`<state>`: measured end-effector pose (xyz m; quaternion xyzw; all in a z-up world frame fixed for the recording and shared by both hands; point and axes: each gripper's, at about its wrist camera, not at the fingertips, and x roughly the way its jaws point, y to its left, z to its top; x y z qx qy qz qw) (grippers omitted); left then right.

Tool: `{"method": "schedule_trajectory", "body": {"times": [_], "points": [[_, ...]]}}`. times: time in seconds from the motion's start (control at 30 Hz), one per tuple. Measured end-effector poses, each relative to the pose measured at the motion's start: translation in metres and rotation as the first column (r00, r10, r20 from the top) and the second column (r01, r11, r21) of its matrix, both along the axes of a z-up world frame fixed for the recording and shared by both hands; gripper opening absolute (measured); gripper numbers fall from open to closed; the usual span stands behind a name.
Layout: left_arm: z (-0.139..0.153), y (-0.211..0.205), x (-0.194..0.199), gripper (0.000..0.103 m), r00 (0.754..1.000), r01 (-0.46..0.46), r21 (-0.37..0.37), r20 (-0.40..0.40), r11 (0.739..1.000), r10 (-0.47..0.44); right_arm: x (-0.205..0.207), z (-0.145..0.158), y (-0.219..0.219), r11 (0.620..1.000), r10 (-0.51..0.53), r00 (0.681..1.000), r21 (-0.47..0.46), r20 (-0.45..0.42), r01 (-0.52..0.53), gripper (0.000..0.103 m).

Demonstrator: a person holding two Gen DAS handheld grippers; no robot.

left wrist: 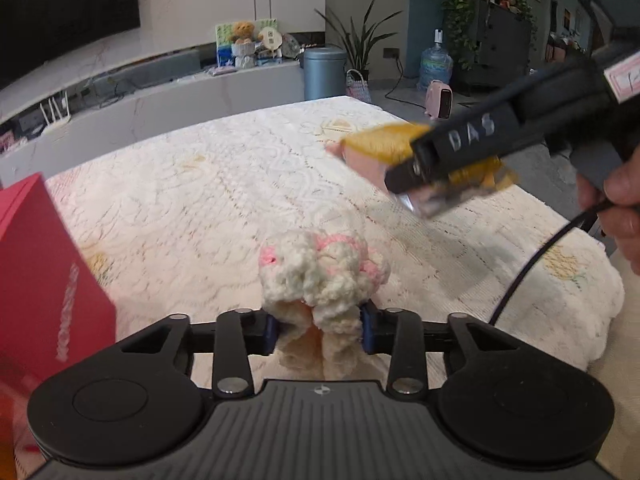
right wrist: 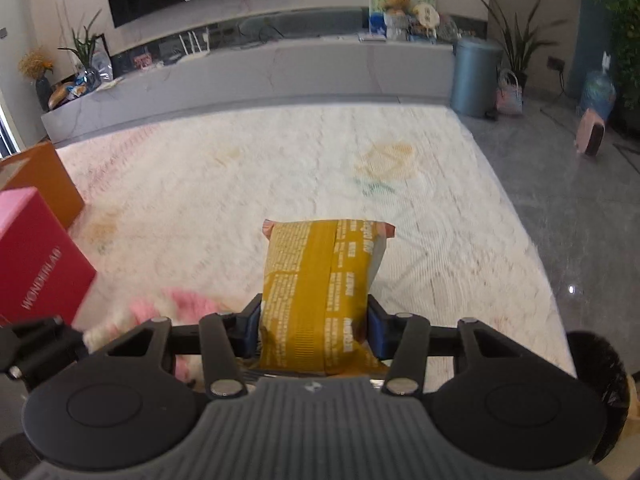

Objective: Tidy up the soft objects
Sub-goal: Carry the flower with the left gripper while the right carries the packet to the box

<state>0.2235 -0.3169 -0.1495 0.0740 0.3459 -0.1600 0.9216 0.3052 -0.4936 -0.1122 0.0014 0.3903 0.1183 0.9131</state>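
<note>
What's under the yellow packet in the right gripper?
The yellow packet is clamped in the right gripper, lifted above the white lace cloth. Bare cloth shows around it; the patch directly beneath is covered by the packet.

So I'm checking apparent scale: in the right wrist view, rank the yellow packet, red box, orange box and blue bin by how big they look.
1. yellow packet, though nearest the camera
2. red box
3. orange box and blue bin: too alike to rank

Both wrist views close, angled down over white bedcover (left wrist: 224, 184), facing TV wall; shared: red box (right wrist: 36, 268), blue bin (left wrist: 324, 72)
</note>
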Motion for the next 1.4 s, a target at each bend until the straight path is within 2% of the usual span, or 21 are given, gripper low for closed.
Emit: {"method": "schedule_trajectory", "body": {"times": [0.17, 0.23, 0.33, 0.5, 0.6, 0.67, 0.87, 0.97, 1.13, 1.23, 1.33, 1.4], "points": [[0.014, 0.012, -0.011, 0.037, 1.000, 0.008, -0.002, -0.029, 1.000, -0.008, -0.007, 0.015, 0.009, 0.996, 0.010, 1.000, 0.084, 0.029, -0.013, 0.050], [0.018, 0.015, -0.011, 0.037, 0.998, 0.013, -0.009, -0.068, 1.000, -0.014, -0.010, 0.016, 0.016, 0.996, 0.018, 1.000, 0.088, 0.020, -0.020, 0.049], [0.021, 0.024, -0.009, 0.037, 0.993, 0.003, -0.035, -0.117, 0.999, -0.007, -0.010, 0.013, 0.028, 0.999, -0.022, 0.999, 0.044, -0.024, 0.023, 0.049], [0.022, 0.044, -0.026, 0.037, 0.992, -0.013, -0.027, -0.126, 1.000, 0.009, -0.026, -0.003, 0.047, 0.996, -0.073, 0.994, -0.053, -0.080, 0.069, 0.049], [0.021, 0.060, -0.032, 0.037, 0.988, -0.021, -0.055, -0.151, 0.998, 0.012, -0.048, -0.008, 0.061, 0.986, -0.127, 0.990, -0.113, -0.055, 0.120, 0.049], [0.023, 0.066, -0.035, 0.037, 0.986, -0.020, -0.062, -0.164, 0.998, 0.010, -0.063, -0.005, 0.069, 0.986, -0.127, 0.990, -0.120, -0.056, 0.119, 0.049], [0.038, 0.068, -0.035, 0.037, 0.991, 0.034, -0.014, -0.129, 0.999, -0.035, -0.095, 0.012, 0.099, 0.982, -0.111, 0.993, -0.159, -0.028, 0.105, 0.049], [0.044, 0.065, -0.031, 0.037, 0.989, 0.065, 0.001, -0.130, 0.998, -0.065, -0.092, 0.017, 0.112, 0.975, -0.082, 0.996, -0.209, -0.018, 0.076, 0.049], [0.057, 0.061, -0.021, 0.036, 0.979, 0.136, -0.020, -0.149, 0.991, -0.137, -0.072, 0.032, 0.118, 0.964, -0.081, 0.997, -0.256, -0.005, 0.077, 0.049], [0.068, 0.061, -0.004, 0.036, 0.981, 0.141, -0.006, -0.133, 0.990, -0.140, -0.053, 0.046, 0.120, 0.956, -0.076, 0.997, -0.284, 0.011, 0.076, 0.049], [0.085, 0.071, 0.018, 0.037, 0.980, 0.125, -0.046, -0.150, 0.991, -0.131, -0.038, 0.067, 0.128, 0.936, -0.067, 0.996, -0.342, 0.066, 0.086, 0.049], [0.097, 0.081, 0.031, 0.037, 0.980, 0.100, -0.062, -0.164, 0.993, -0.109, -0.025, 0.083, 0.131, 0.938, -0.067, 0.994, -0.335, 0.082, 0.090, 0.048]]}}
